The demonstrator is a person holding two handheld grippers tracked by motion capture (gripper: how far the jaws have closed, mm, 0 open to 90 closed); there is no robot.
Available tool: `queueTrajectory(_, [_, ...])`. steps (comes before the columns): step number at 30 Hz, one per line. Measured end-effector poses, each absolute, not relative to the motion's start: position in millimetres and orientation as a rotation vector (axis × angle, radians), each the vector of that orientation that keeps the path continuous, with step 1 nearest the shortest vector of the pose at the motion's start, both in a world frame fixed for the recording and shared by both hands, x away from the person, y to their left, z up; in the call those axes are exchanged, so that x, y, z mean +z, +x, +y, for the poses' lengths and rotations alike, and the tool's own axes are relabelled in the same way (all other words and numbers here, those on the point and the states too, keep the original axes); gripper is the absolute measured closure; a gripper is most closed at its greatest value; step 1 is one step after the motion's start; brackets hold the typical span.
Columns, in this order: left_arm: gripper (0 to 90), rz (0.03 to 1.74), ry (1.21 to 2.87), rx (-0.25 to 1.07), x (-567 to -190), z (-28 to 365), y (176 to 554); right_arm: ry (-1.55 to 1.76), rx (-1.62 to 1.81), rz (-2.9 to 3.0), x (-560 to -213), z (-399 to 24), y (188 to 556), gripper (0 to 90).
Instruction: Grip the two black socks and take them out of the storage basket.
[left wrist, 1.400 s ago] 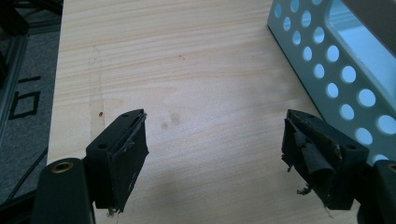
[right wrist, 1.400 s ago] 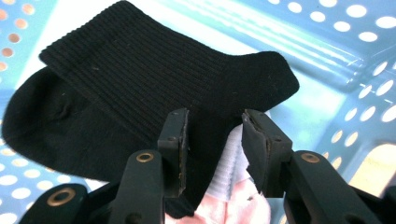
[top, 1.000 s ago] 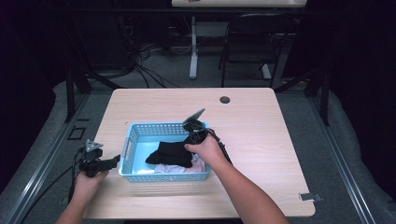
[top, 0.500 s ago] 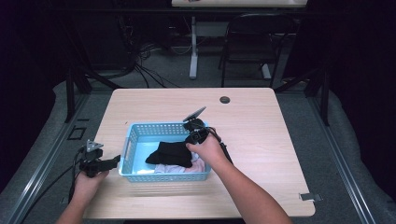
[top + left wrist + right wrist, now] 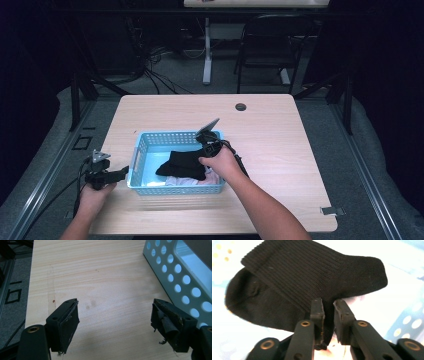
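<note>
A black ribbed sock (image 5: 307, 275) lies on pale clothes in a light blue perforated basket (image 5: 137, 150). In the high view the sock (image 5: 181, 162) spreads across the basket's middle. My right gripper (image 5: 328, 305) points down at the sock's near edge. Its jaws have just been closing and now stand a narrow gap apart, with a fold of the sock between them and the pads not clearly pressing. A hand covers that gripper (image 5: 202, 161) in the high view. My left gripper (image 5: 115, 312) hovers open over bare table just left of the basket (image 5: 175, 272), holding nothing.
White and pink clothes (image 5: 187, 181) lie under the sock. The wooden table (image 5: 280, 140) has a round cable hole (image 5: 241, 106) near its far edge. A chair and a desk leg stand beyond the table on grey carpet.
The right hand has shifted slightly toward the basket's near side, down over the sock. The left hand and its gripper have stayed where they were.
</note>
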State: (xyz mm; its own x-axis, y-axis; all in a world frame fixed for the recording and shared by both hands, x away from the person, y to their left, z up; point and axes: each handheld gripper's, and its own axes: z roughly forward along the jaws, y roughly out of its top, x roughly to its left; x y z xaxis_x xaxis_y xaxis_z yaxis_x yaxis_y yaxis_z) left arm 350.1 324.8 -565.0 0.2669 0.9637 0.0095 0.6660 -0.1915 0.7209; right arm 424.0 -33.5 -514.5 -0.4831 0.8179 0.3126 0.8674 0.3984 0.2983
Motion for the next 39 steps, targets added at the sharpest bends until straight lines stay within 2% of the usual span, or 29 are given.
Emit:
queueTrajectory(3, [22.3,1.469,1.938,0.637,-565.1,324.8,350.1,-1.498,-0.674,-2.56,-504.9,-34.8,420.9,84.6])
queueTrajectory(22, [22.3,1.468,1.939,0.636,-565.1,324.7,350.2,-1.338,-0.849,-2.704,-453.6,-21.0,405.0,86.6])
queueTrajectory(29, [22.2,1.469,1.937,0.635,-564.9,325.1,350.1,-1.275,-0.909,-2.758,-415.4,-8.6,399.3,86.8])
queueTrajectory(39, [22.3,1.472,1.936,0.633,-564.9,325.5,350.3,-1.262,-0.974,-2.791,-368.0,-21.1,396.5,86.8])
